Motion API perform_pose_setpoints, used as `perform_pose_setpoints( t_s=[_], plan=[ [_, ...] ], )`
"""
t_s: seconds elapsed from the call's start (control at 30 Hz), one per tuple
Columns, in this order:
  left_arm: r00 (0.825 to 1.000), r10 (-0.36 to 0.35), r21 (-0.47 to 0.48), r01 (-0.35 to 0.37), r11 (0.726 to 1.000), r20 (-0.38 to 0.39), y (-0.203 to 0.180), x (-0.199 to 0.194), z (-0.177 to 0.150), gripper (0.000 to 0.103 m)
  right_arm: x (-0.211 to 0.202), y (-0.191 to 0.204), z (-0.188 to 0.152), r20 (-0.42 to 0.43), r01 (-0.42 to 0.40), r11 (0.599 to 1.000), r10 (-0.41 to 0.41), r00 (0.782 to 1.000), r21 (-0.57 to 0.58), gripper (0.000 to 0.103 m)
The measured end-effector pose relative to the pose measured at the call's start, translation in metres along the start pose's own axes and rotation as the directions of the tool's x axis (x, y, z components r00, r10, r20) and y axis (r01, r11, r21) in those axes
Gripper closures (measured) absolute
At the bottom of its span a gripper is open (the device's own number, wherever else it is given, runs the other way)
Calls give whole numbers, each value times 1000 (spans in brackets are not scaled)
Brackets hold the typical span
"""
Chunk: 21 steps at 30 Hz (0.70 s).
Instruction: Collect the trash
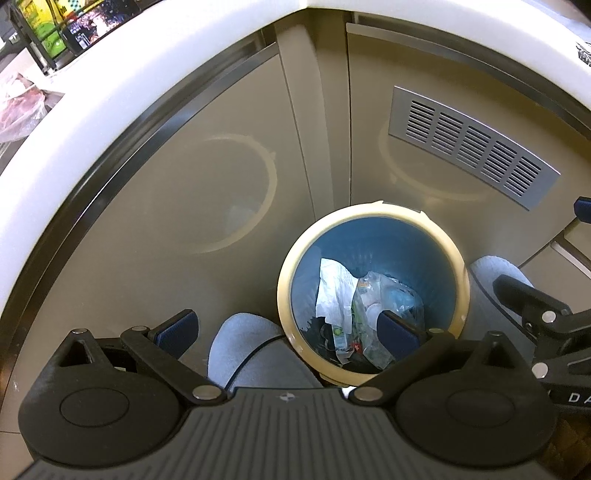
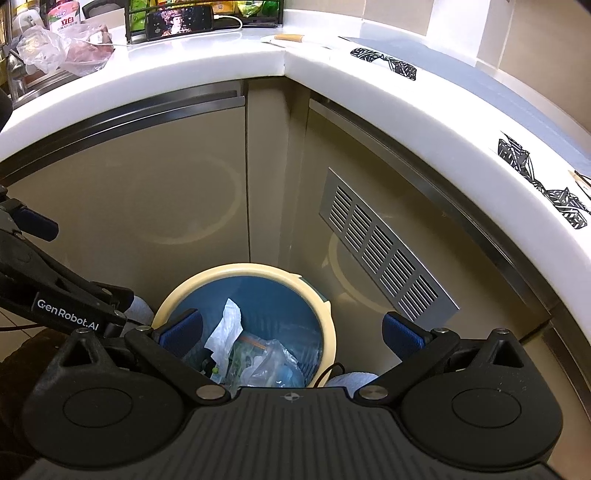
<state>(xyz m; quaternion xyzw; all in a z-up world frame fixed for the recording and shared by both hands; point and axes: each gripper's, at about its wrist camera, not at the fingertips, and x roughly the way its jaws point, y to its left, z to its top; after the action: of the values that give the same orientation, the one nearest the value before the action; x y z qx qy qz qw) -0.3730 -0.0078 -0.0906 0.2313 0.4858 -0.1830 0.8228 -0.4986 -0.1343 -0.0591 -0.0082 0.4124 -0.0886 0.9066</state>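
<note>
Where the two runs of white tabletop [image 2: 236, 62] meet in a corner, we're looking down at glossy beige cabinet doors [image 2: 147, 192] below it, one of them with a grey slotted vent grille [image 2: 380, 243]. One trash bin [image 1: 373, 236] sits on the floor right in that corner, cream rim, blue inside. It holds a white crumpled paper [image 1: 334, 291] and clear plastic wrappers [image 1: 388, 295], all heaped together, so we can't count the bits properly.

We've got two sets of tongs. Left tongs [image 1: 288, 328] are spread wide with nothing between them, one pad over the bin's mouth. Right tongs [image 2: 291, 328] are also wide apart and empty, hanging over the bin.

Up on the tabletop: a clear plastic bag [image 2: 62, 51], one phone [image 2: 181, 20] leaning on a black wire rack [image 2: 207, 14], and three black-and-white patterned markers [image 2: 384, 62].
</note>
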Motion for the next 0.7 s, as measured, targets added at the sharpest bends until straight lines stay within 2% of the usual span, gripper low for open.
perform_pose_setpoints(
  t_s=[0.7],
  plan=[
    [1000,5,9,-5,1000,5,0,-3,0,0,-1,-2,0,9,2,1000,-2,1000,11,0]
  ],
)
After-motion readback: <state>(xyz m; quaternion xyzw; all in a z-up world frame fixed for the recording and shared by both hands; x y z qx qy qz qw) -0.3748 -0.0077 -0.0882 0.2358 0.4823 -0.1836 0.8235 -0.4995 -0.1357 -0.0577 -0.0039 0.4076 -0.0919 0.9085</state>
